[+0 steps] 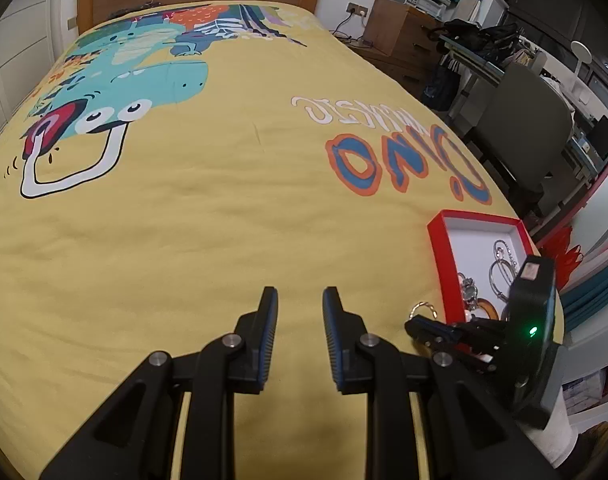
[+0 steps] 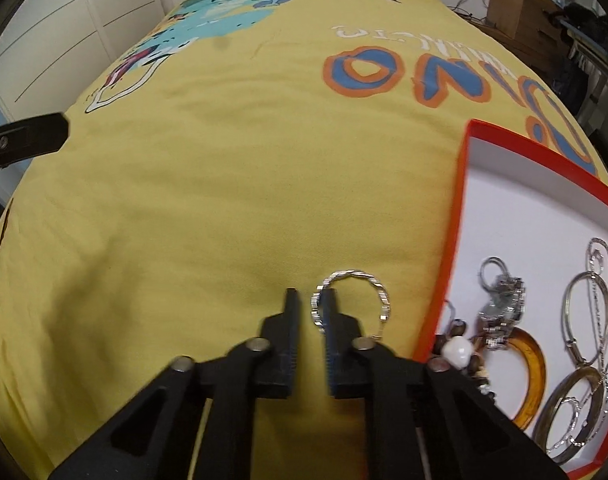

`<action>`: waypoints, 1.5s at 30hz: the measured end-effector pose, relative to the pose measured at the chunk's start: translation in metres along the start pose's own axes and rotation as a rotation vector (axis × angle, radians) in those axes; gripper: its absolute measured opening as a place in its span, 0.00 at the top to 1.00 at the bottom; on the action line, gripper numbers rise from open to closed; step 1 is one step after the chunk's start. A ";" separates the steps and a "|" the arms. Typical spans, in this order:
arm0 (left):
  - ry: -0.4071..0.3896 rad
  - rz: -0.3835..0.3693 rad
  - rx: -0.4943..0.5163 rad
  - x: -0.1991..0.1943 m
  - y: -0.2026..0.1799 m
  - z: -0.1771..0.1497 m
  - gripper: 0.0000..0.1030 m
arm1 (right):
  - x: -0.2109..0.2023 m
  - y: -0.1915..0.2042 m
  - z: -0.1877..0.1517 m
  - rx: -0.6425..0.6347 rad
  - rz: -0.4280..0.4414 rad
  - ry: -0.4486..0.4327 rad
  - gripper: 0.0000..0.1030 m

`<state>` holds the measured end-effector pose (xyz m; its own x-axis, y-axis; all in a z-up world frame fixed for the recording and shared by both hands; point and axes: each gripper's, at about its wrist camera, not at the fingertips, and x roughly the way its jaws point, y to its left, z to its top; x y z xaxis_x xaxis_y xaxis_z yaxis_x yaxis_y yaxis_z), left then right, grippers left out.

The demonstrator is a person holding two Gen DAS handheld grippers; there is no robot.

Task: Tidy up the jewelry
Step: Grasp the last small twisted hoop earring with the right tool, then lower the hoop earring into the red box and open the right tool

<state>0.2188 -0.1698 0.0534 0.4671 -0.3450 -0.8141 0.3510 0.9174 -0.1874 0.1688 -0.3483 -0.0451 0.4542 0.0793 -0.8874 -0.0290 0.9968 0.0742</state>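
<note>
A wide bed (image 1: pixel 224 220) under a soft yellow cotton cover with cartoon dinosaur prints fills the room. Near its edge sits a shallow red cardboard box (image 2: pixel 443 280), white inside, holding metal bangles (image 2: pixel 583 320), a steel watch (image 2: pixel 503 308) and an amber ring. A twisted silver bracelet (image 2: pixel 367 284) lies on the cover just beside the box. The right gripper (image 2: pixel 311 304) has its ribbed fingers spread, one inside the loop. The left gripper (image 1: pixel 300 300) hovers spread over bare cloth; only its view shows the cluttered desk.
</note>
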 end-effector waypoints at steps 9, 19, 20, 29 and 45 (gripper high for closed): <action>-0.016 0.013 0.029 -0.011 -0.017 0.001 0.79 | -0.045 -0.015 0.002 0.071 0.101 -0.141 0.96; -0.020 -0.069 0.106 0.000 -0.096 0.005 0.79 | -0.111 -0.060 0.004 0.104 0.057 -0.248 0.96; -0.017 -0.080 0.114 0.004 -0.106 0.004 0.79 | -0.115 -0.073 0.000 0.121 0.037 -0.246 0.96; 0.061 -0.144 0.153 0.053 -0.181 -0.019 0.79 | -0.102 -0.157 -0.042 0.212 -0.064 -0.160 0.96; 0.109 -0.107 0.225 0.074 -0.204 -0.046 0.78 | -0.082 -0.176 -0.068 0.251 -0.079 -0.127 0.81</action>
<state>0.1444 -0.3736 0.0057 0.3316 -0.4025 -0.8532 0.5709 0.8056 -0.1582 0.0761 -0.5300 -0.0167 0.5547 -0.0161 -0.8319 0.2250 0.9655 0.1313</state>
